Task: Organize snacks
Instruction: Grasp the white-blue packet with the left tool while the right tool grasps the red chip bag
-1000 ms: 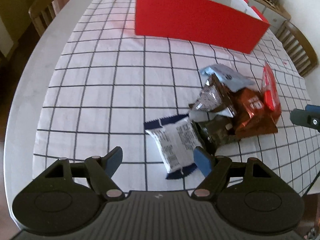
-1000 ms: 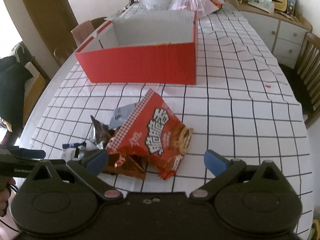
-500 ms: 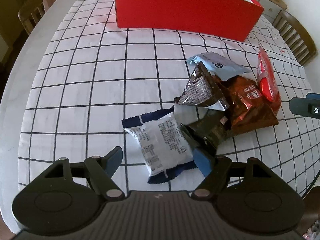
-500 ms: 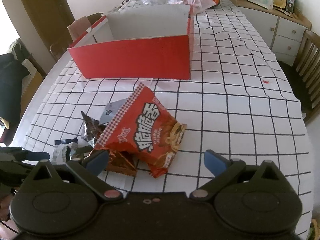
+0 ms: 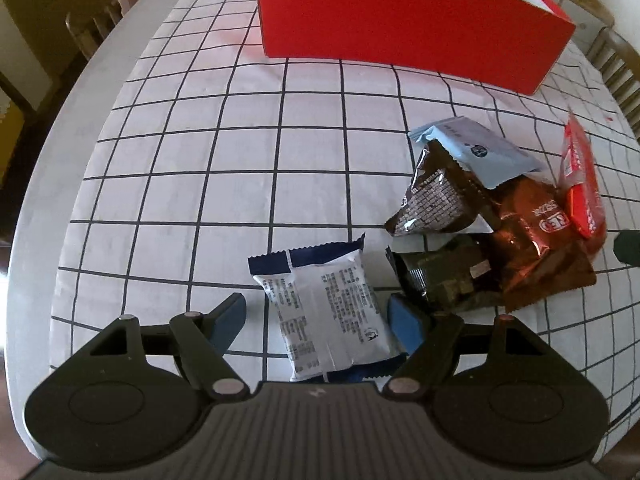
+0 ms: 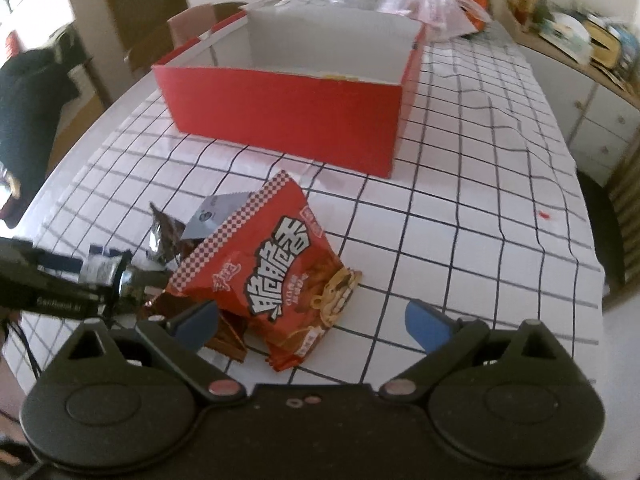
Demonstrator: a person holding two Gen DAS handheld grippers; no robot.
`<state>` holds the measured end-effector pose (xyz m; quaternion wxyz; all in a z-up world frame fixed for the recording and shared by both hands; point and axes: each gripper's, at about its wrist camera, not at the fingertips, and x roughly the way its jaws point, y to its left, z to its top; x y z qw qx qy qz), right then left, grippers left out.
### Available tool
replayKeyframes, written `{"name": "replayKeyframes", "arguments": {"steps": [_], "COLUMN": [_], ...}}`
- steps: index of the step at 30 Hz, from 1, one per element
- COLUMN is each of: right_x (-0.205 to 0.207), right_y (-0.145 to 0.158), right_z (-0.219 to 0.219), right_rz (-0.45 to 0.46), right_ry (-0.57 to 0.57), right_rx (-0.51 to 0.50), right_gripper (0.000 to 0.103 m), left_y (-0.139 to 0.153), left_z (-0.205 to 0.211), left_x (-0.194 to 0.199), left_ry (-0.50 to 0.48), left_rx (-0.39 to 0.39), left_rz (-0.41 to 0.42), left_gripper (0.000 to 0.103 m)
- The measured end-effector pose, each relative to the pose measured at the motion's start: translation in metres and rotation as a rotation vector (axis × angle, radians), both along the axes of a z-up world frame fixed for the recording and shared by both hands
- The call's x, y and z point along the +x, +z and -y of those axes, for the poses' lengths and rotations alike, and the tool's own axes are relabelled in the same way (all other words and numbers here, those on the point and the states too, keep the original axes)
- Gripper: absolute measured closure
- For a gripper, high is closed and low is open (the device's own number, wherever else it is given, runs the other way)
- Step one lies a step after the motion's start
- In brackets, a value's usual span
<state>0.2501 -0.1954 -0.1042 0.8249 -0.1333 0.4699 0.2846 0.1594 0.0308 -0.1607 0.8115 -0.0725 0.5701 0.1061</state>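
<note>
A pile of snack packets lies on the checked tablecloth [image 5: 240,184]. In the left wrist view a white and navy packet [image 5: 328,308] lies between the open jaws of my left gripper [image 5: 316,316]. Beside it are a dark green packet [image 5: 444,280], a brown foil packet [image 5: 436,200], a light blue packet [image 5: 476,148], a copper packet [image 5: 536,240] and a red snack bag [image 5: 580,180]. In the right wrist view the red snack bag [image 6: 276,264] lies just ahead of my open right gripper [image 6: 316,320]. An open red box [image 6: 288,96] stands behind the pile.
The red box also shows in the left wrist view [image 5: 400,20]. Plastic bags [image 6: 420,8] sit behind the box. Wooden chairs [image 5: 96,20] stand along the table's left side, and a sideboard [image 6: 580,72] runs along the right wall. The table edge curves close on the left.
My left gripper has moved forward and down, so the white and navy packet now lies between its jaws. My right gripper has closed in on the red snack bag.
</note>
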Motion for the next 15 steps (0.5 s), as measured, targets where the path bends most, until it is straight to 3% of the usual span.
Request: {"name": "replayKeyframes", "arguments": {"steps": [8,15], "right_x": [-0.002,0.017], "right_y": [-0.005,-0.017], "right_z": [-0.016,-0.021], "right_rz": [0.053,0.081], "right_ry": [0.301,0.496], "right_rx": [-0.11,-0.197], "right_gripper": [0.009,0.016], "left_y": [0.003,0.003], "left_z": [-0.013,-0.021], "left_x": [0.003,0.005], "left_ry": [0.057,0.098], "left_rx": [-0.003,-0.02], "left_rz": [0.011,0.023], "left_gripper": [0.052,0.056]}}
